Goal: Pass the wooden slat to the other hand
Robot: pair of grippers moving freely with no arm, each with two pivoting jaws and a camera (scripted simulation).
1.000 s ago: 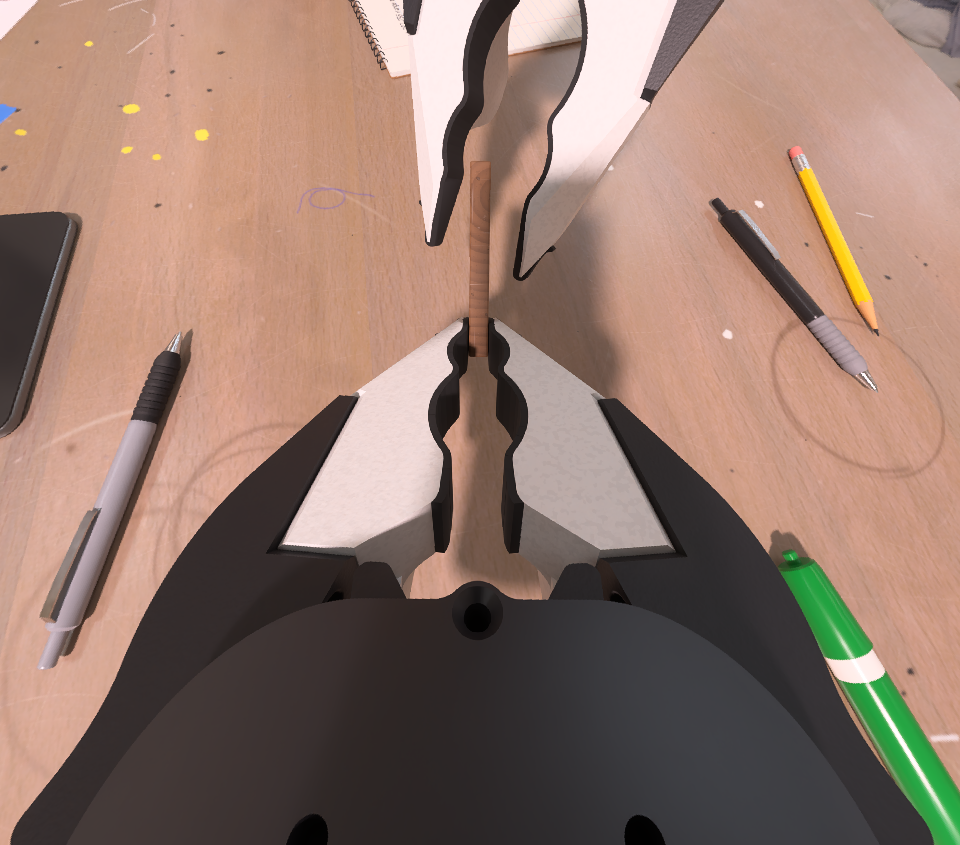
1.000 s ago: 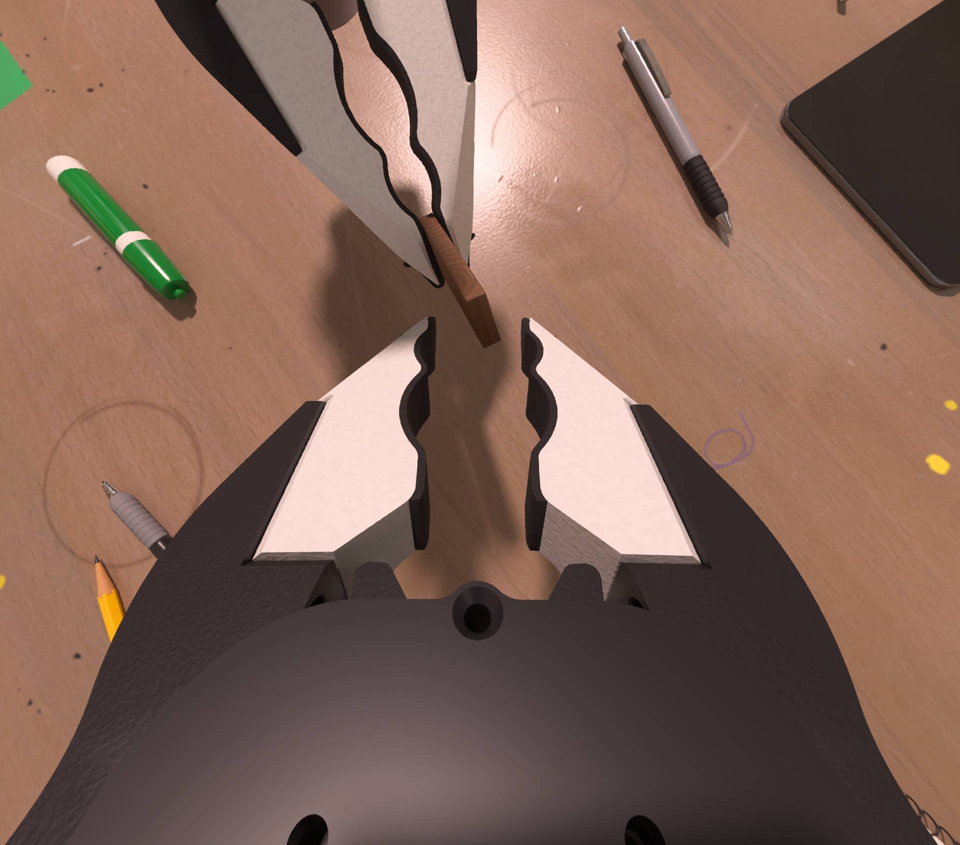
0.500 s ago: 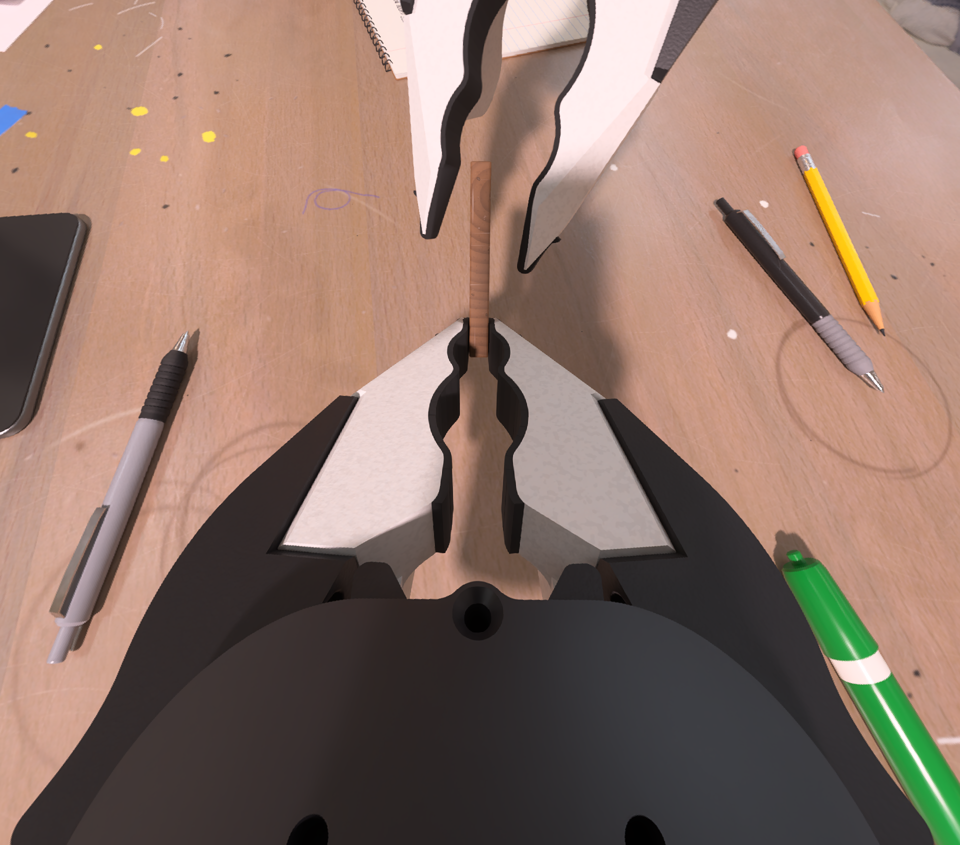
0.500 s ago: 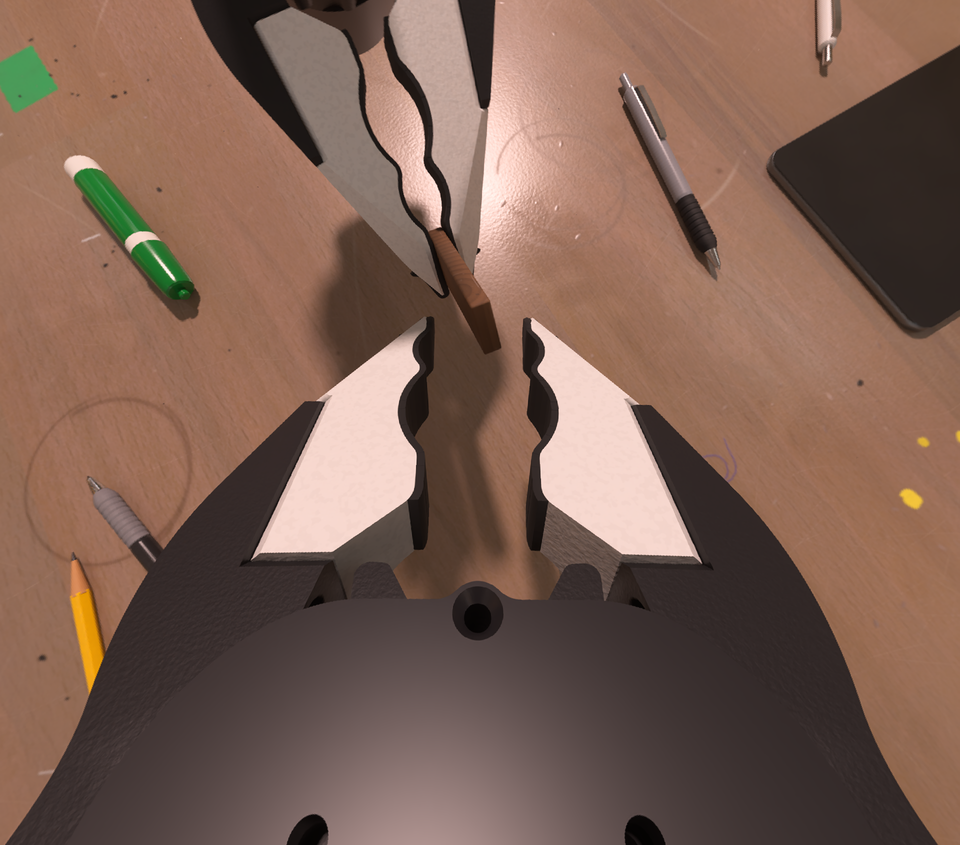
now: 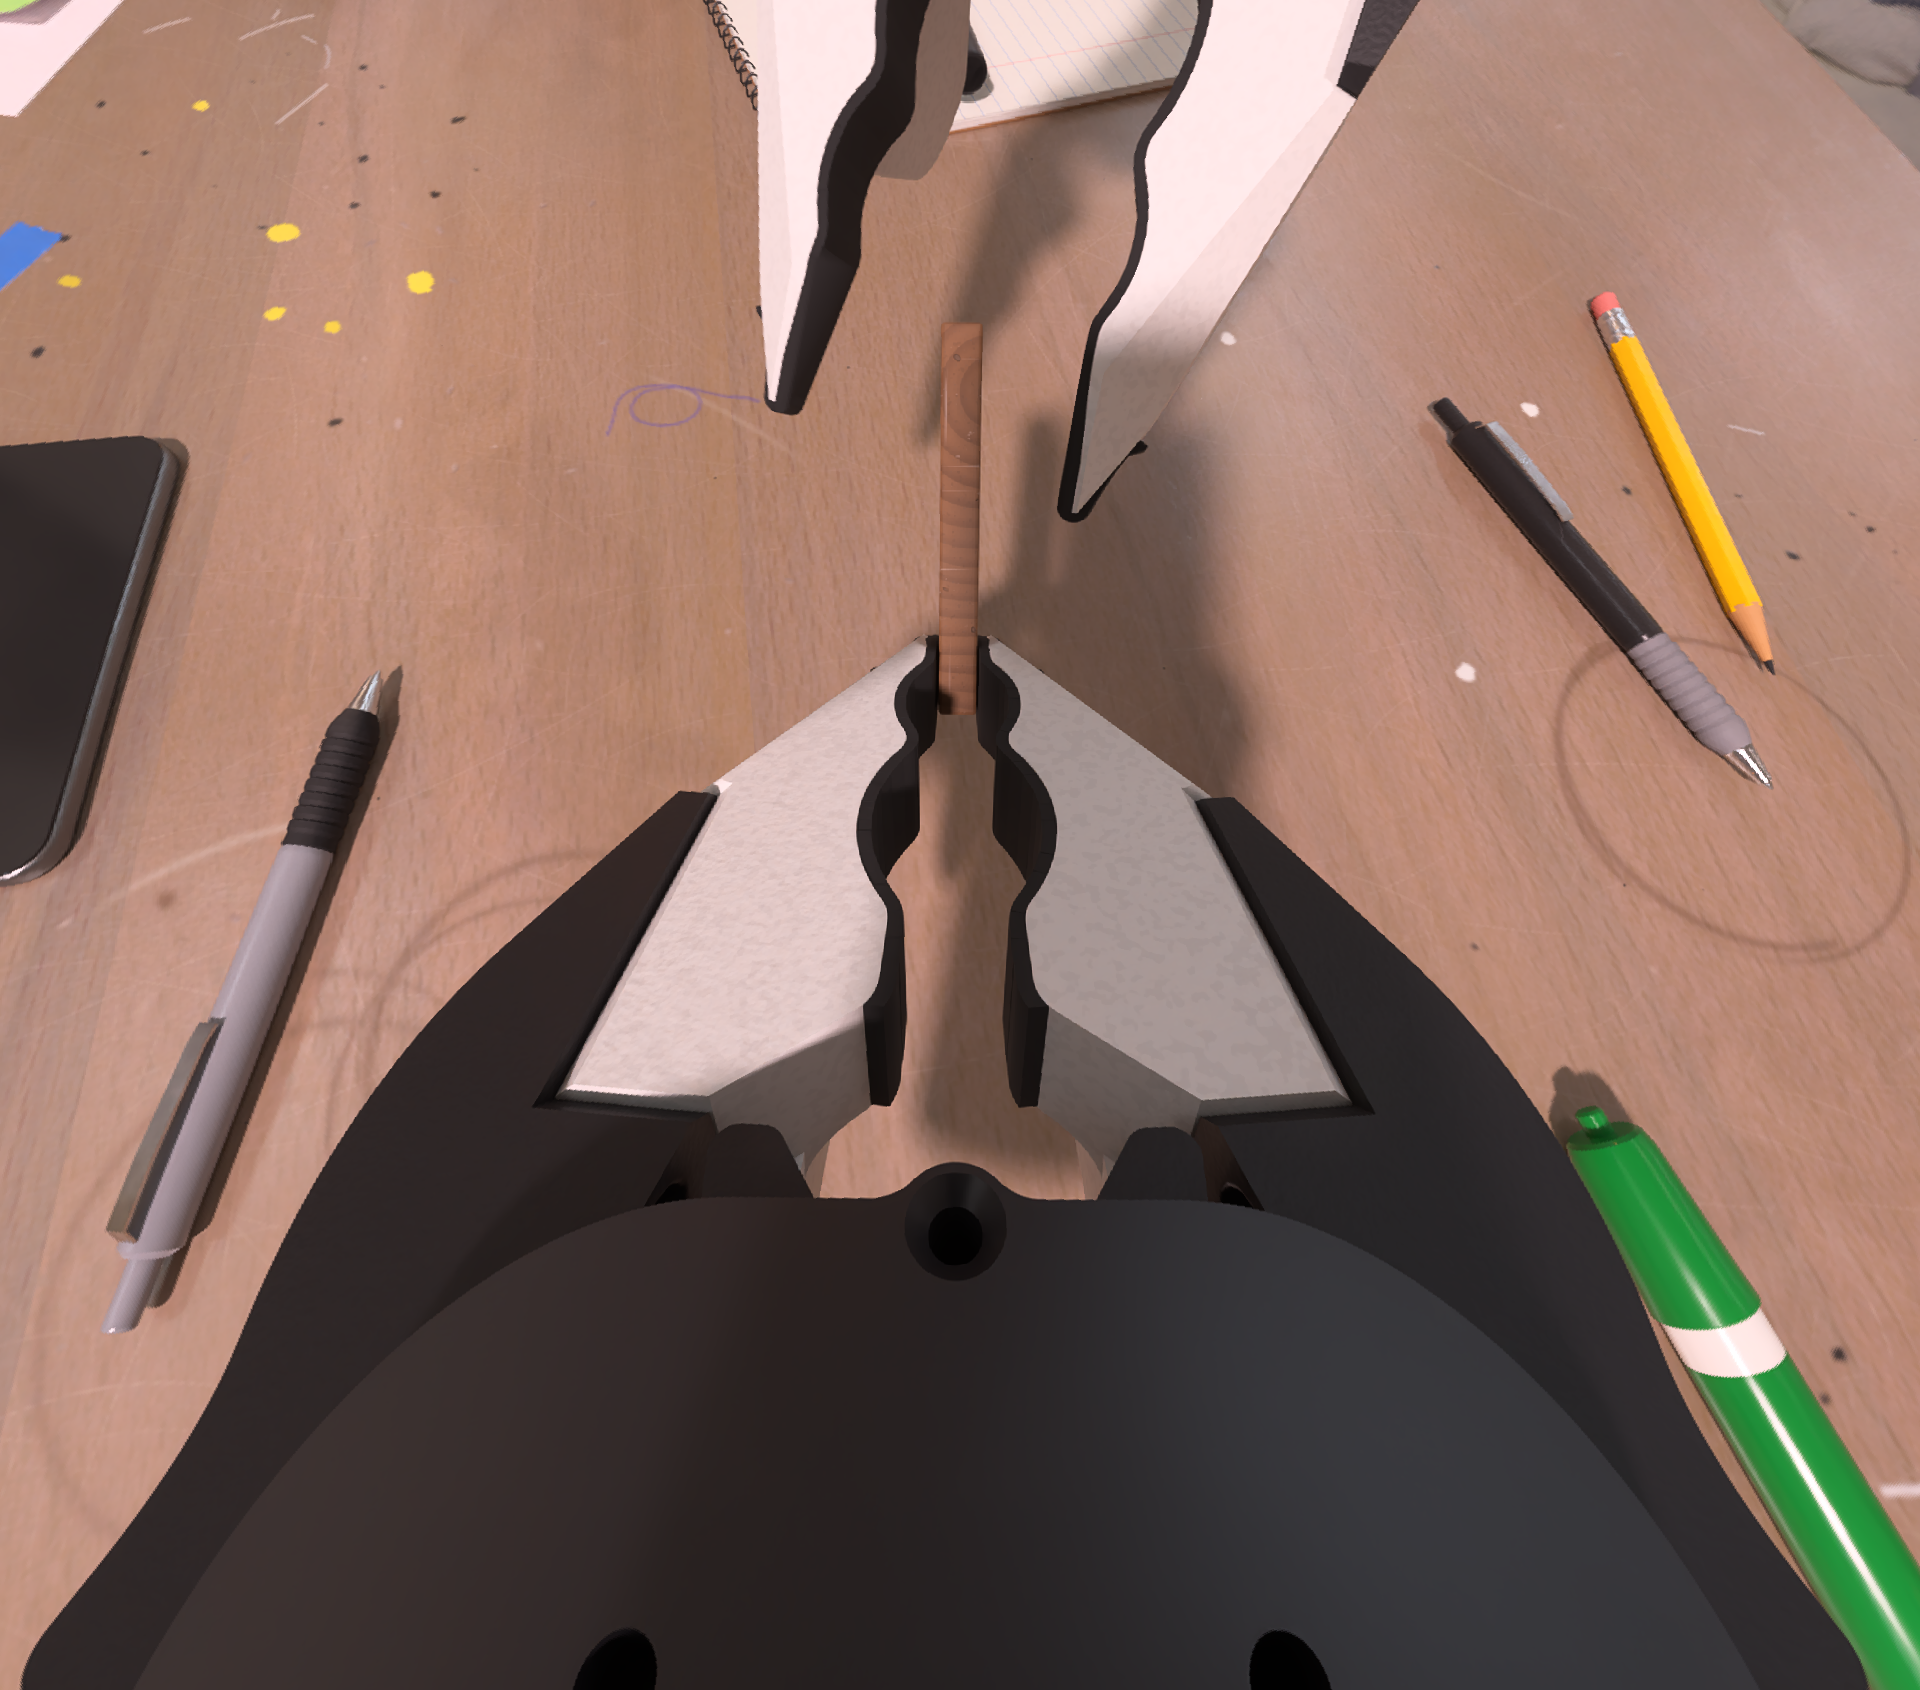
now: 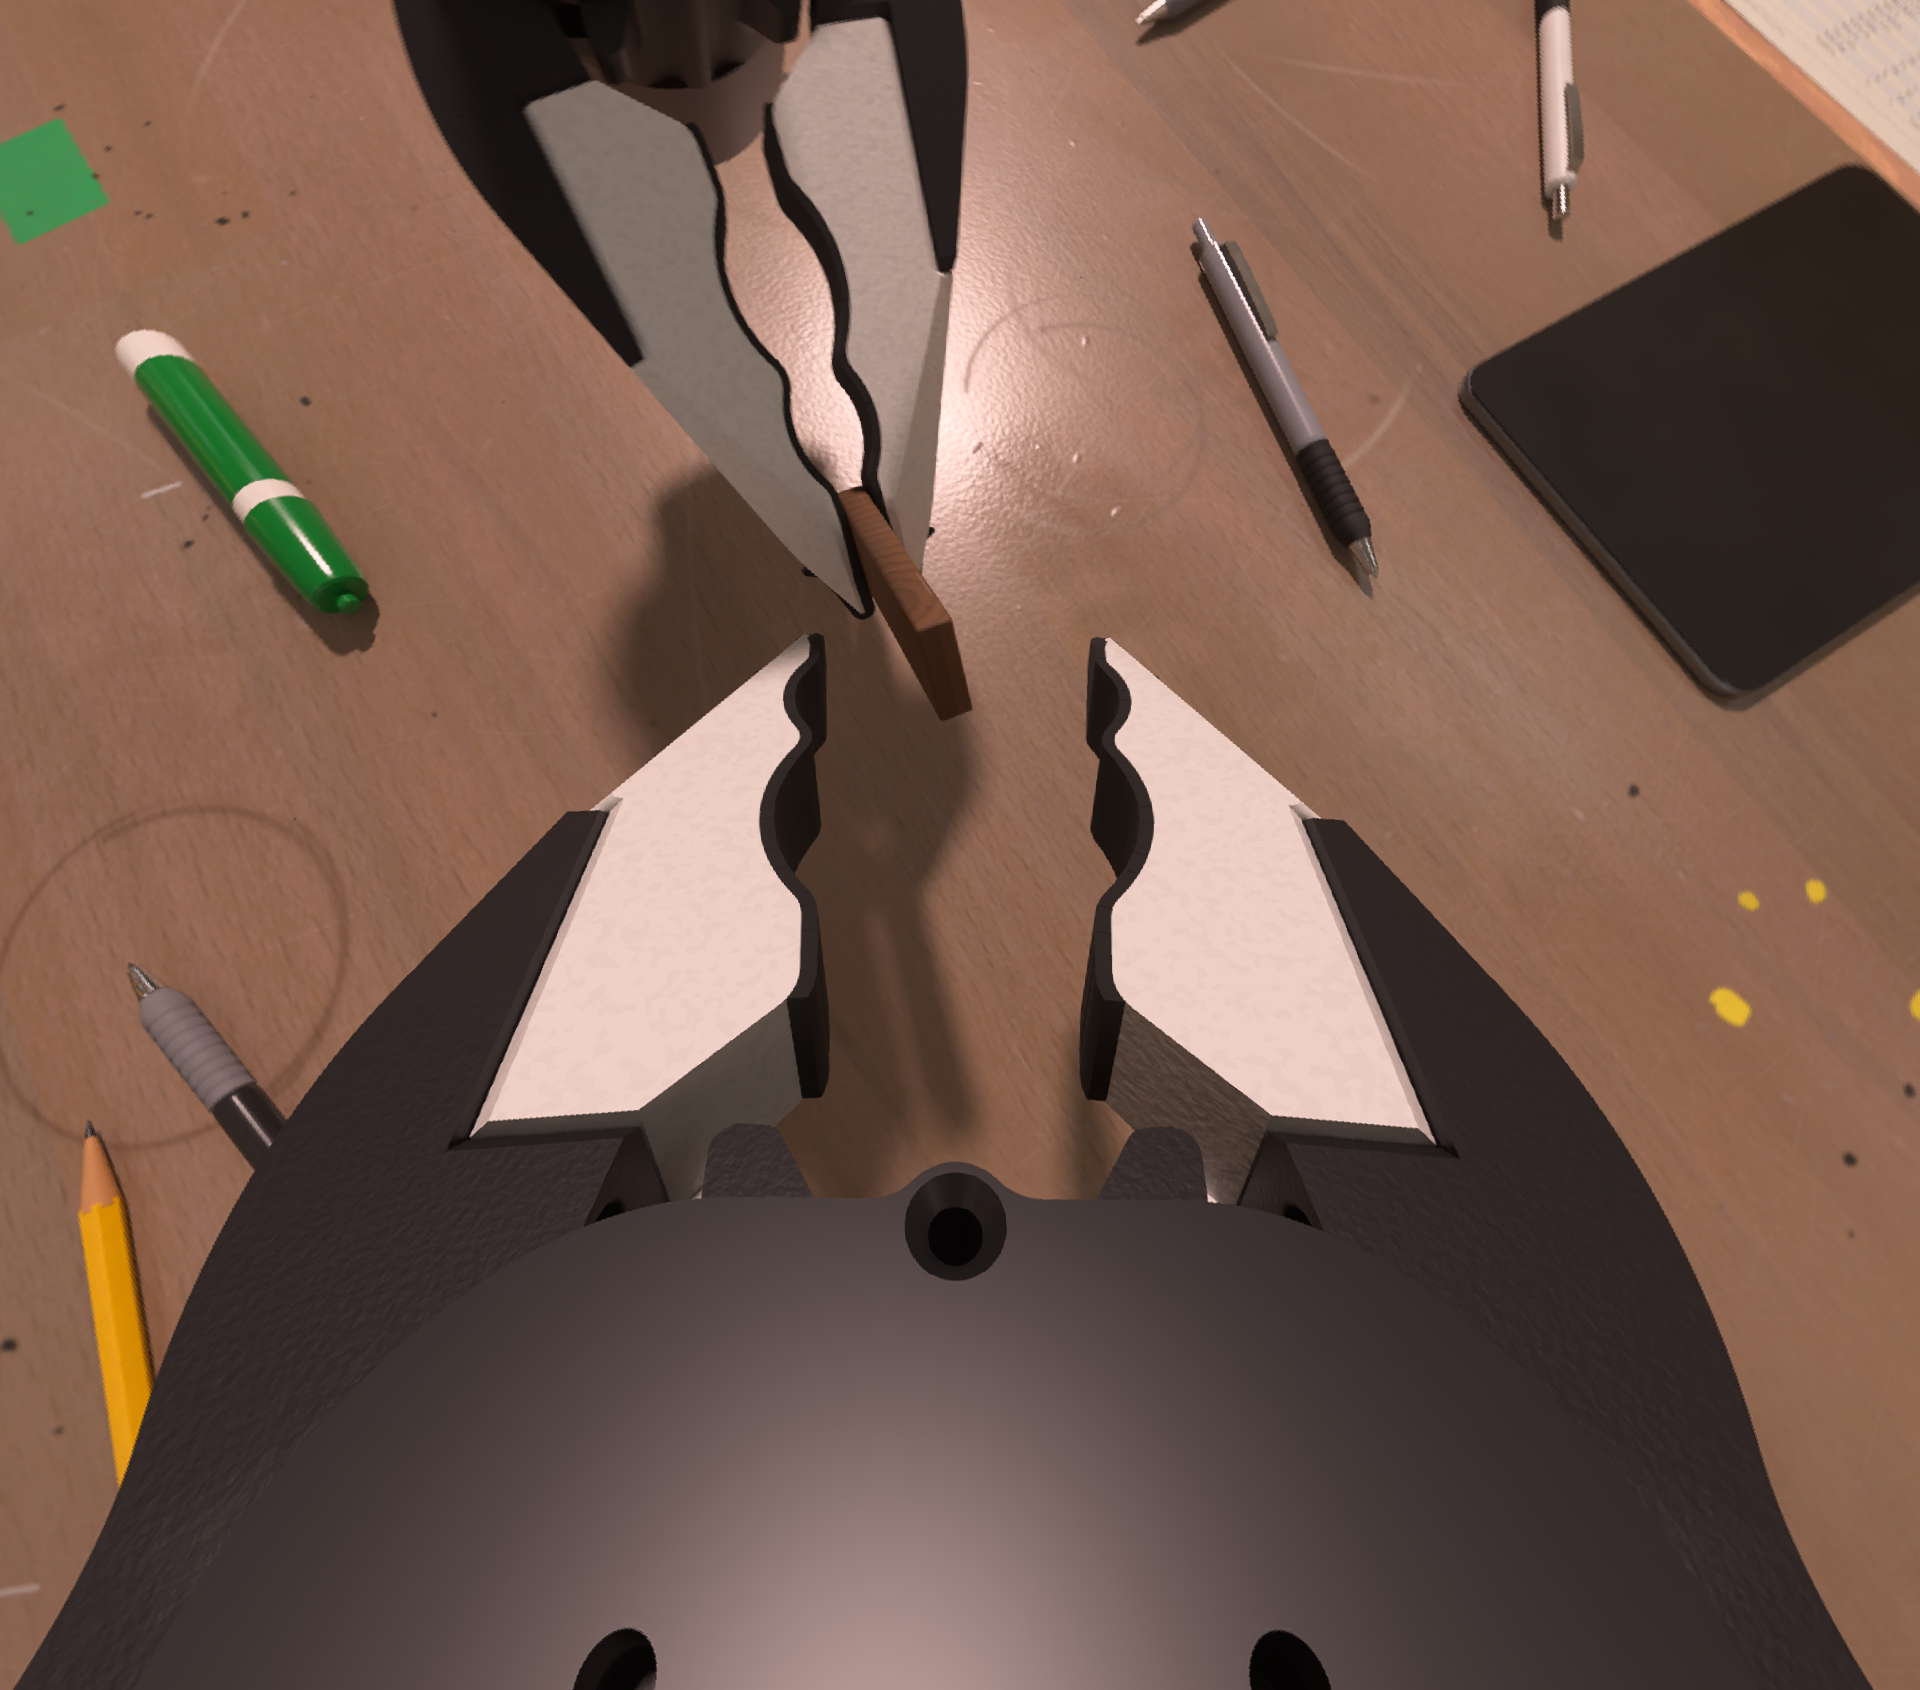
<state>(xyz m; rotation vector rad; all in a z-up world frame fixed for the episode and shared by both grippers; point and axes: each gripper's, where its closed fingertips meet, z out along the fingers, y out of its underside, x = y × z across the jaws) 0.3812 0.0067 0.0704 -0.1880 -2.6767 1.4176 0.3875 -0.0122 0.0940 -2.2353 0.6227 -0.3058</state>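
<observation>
Slat (image 5: 959, 497) first: the wooden strip sits dead centre in the left wrist view, one end pinched between the tips of the left gripper (image 5: 957, 672), clenched on it above the desk (image 5: 520, 601). Its free end points up the frame into the gap of the right gripper (image 5: 930, 456), whose fingers stand spread on either side without touching it. Lower in the right wrist view that same gripper (image 6: 954, 684) gapes wide. I'd judge the handover half done: closing and letting go remain.

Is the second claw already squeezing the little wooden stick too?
No. In the right wrist view the right claw stands wide open around the wooden slat, with gaps on both sides; only the left claw pinches it.
</observation>
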